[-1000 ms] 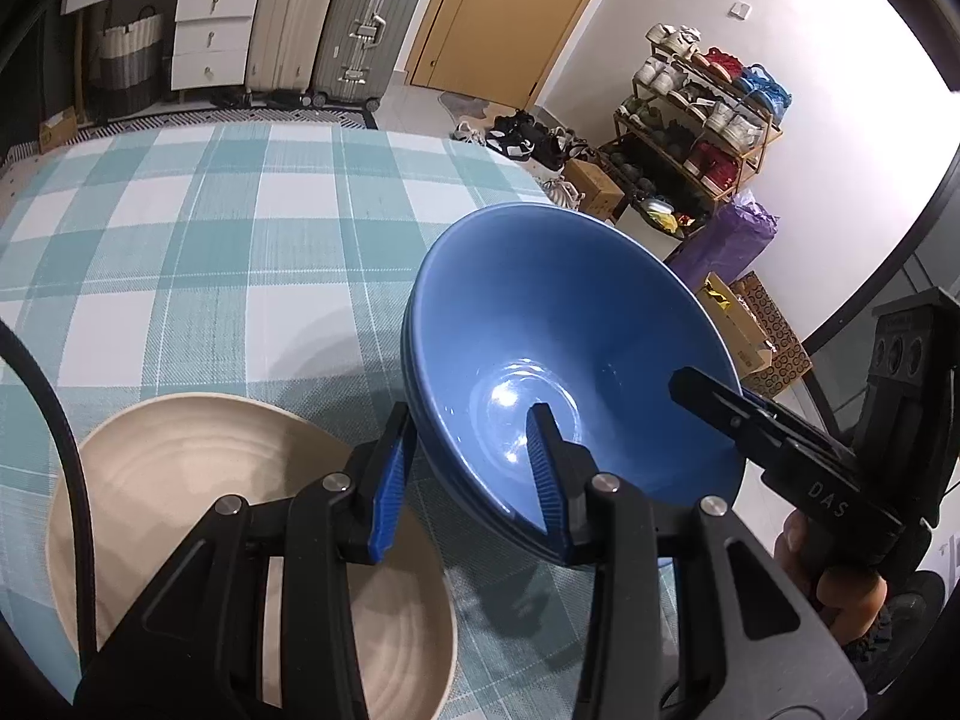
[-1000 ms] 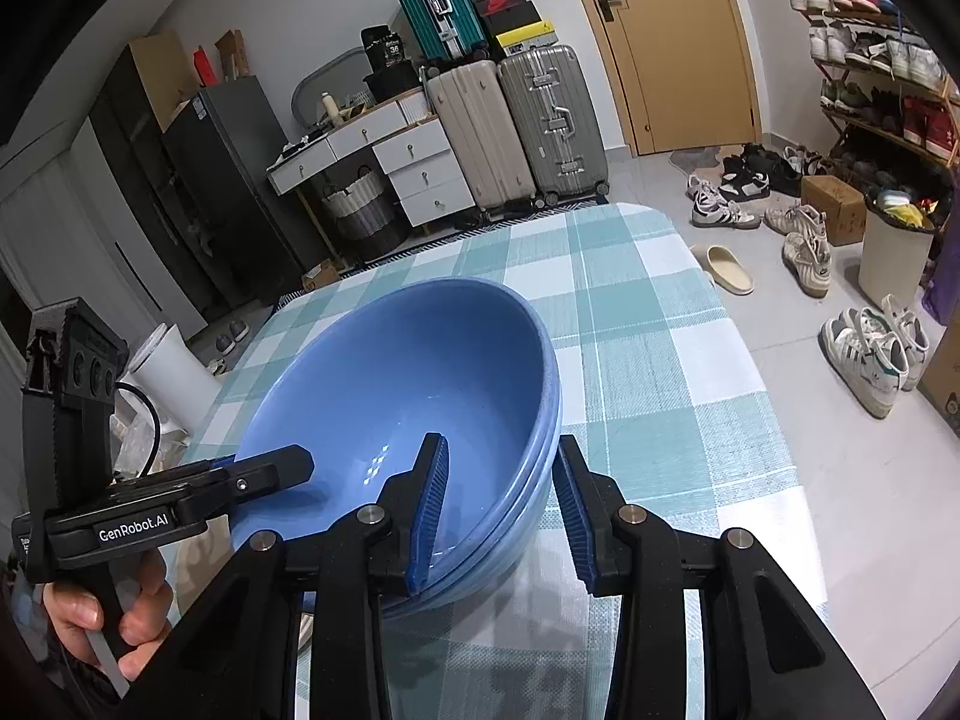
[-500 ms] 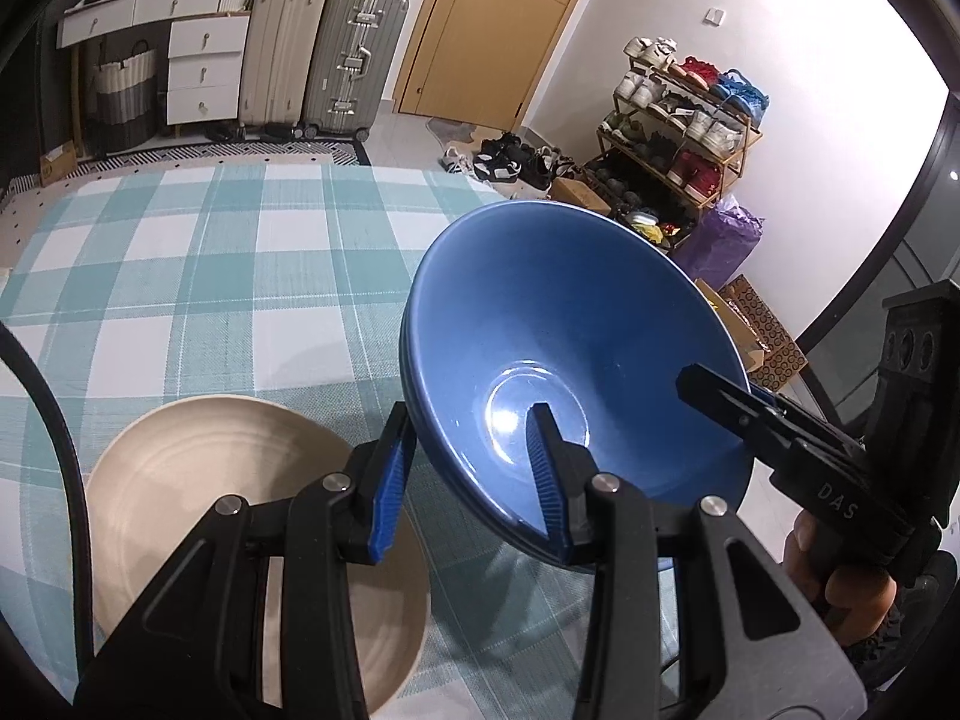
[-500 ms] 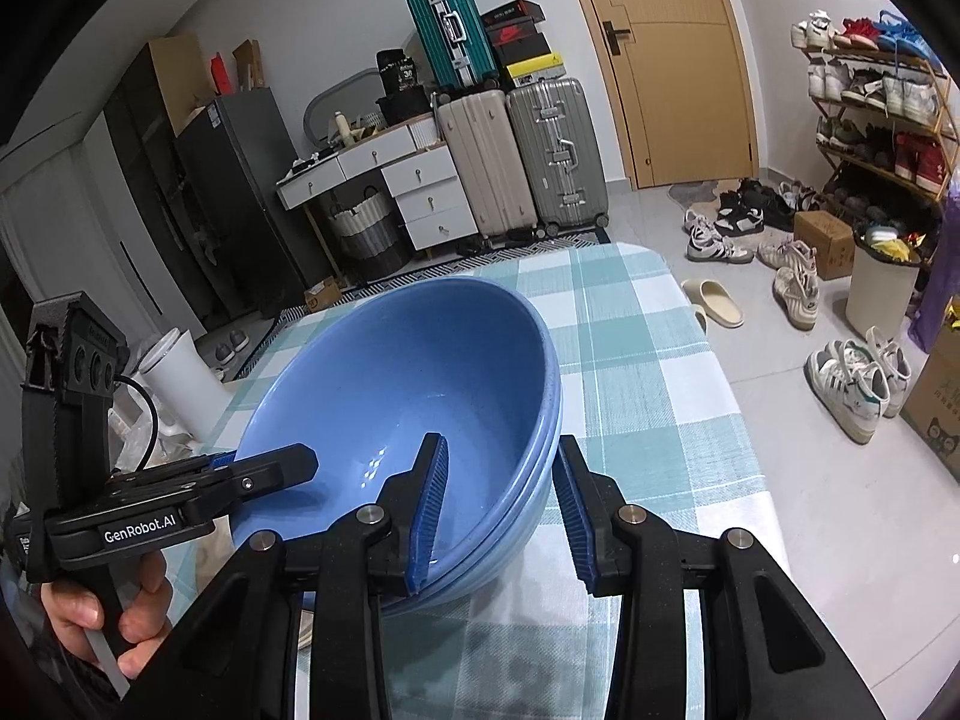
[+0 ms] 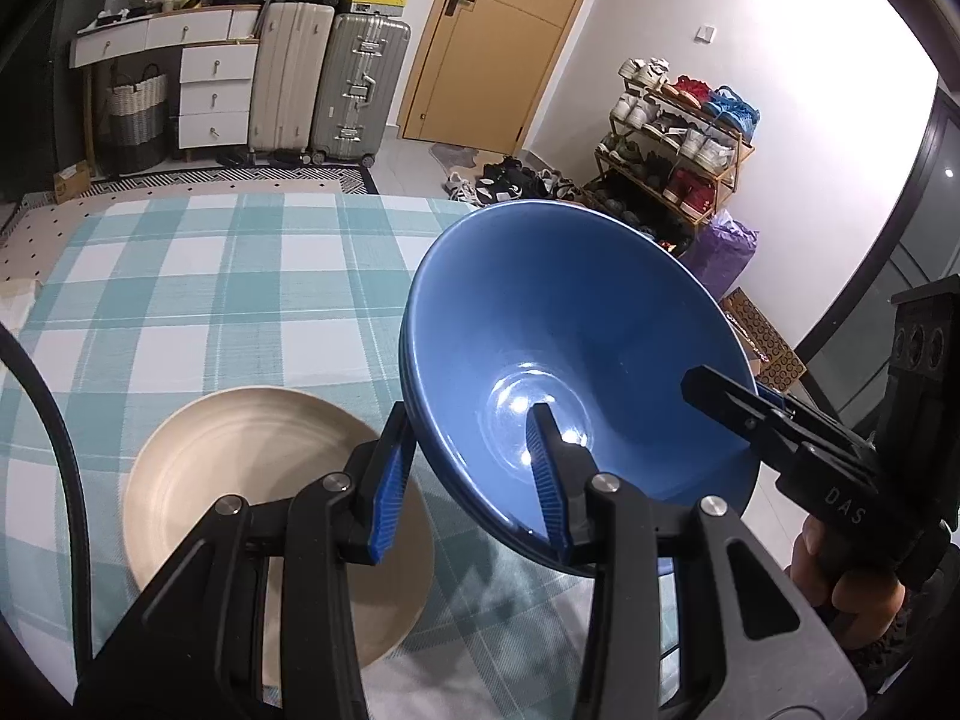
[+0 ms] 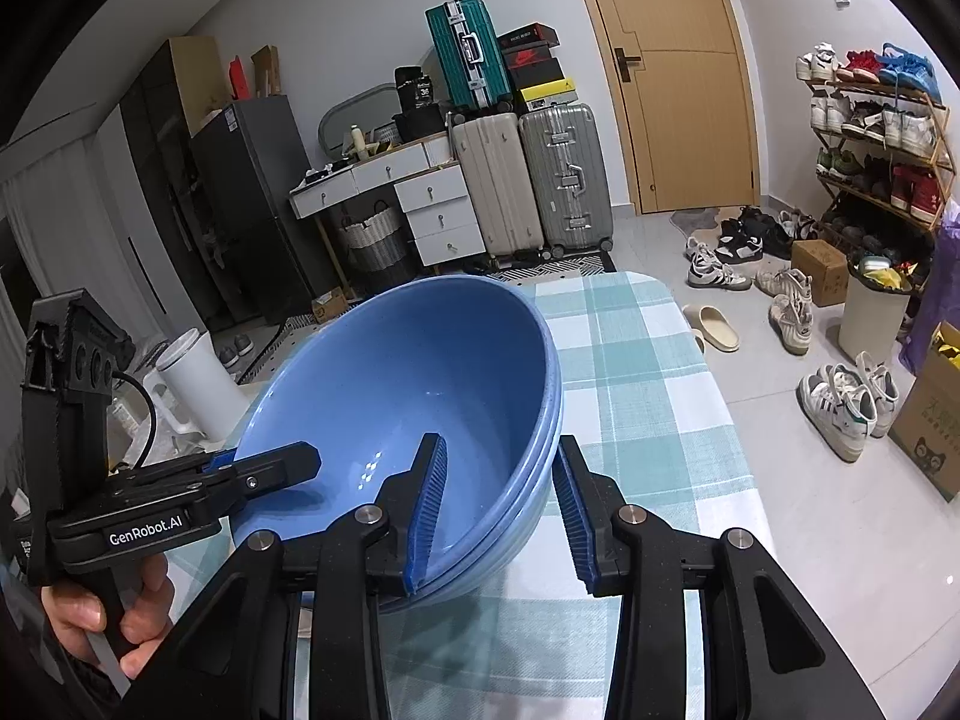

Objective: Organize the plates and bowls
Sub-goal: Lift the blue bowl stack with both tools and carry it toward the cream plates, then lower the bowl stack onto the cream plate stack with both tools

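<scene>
blue bowl stack [image 5: 576, 360] tilted above checked bench [image 5: 180, 300]; left gripper [image 5: 471, 480] and right gripper [image 6: 498, 510] fingers clamp opposite rims; beige plate [image 5: 240, 480] left of stack.

Left gripper [image 5: 471, 480]: matte black angular frame, two blue ribbed pads on jaws, round silver screw heads at linkage pivots. Black cable arcs along its left side. From right wrist view same tool [image 6: 273, 468] shows white "GenRobot.AI" lettering on side, tall black block with three round holes behind, thin black cable looping from it, pale trigger under hand [image 6: 114, 618].

Right gripper [image 6: 498, 510]: identical black frame, blue ribbed pads, silver screws. Seen from left wrist view [image 5: 720, 399]: white "DAS" lettering, three-hole black block, hand [image 5: 840, 582] around handle.
</scene>
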Demonstrator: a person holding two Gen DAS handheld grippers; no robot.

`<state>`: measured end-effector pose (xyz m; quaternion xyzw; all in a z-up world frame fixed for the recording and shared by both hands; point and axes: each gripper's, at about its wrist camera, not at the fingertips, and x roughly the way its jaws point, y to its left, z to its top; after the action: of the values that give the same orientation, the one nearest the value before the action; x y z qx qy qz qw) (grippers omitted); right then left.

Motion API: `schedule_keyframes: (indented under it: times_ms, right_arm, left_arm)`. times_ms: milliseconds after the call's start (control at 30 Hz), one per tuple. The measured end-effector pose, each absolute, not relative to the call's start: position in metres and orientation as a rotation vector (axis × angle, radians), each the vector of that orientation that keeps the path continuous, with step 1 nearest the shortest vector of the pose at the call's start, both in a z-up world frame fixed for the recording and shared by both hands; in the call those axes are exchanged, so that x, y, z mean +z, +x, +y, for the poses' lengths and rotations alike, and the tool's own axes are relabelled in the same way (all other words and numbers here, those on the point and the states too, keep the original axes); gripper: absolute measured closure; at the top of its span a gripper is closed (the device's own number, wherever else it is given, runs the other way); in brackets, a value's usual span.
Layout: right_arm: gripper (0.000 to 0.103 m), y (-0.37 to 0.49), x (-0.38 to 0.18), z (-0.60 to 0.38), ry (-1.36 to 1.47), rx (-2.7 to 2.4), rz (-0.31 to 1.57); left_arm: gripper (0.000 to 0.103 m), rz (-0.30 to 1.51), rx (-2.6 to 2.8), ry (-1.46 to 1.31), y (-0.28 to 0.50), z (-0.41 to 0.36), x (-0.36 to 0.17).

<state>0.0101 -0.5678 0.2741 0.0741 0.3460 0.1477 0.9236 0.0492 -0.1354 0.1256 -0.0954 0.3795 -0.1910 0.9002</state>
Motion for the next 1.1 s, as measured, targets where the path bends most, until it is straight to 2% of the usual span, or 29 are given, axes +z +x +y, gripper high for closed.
schedule_keyframes:
  times_ms: [433,1100]
  right_arm:
    - [0.065,-0.018,0.286,-0.525,0.147,0.313,0.722]
    - [0.065,-0.005,0.283,-0.43,0.118,0.423,0.749]
  left_arm:
    - [0.068,0.785,-0.324,-0.195,-0.005,-0.103,0.147]
    - [0.068,0.761,-0.145,-0.22,-0.031,-0.006,0.164]
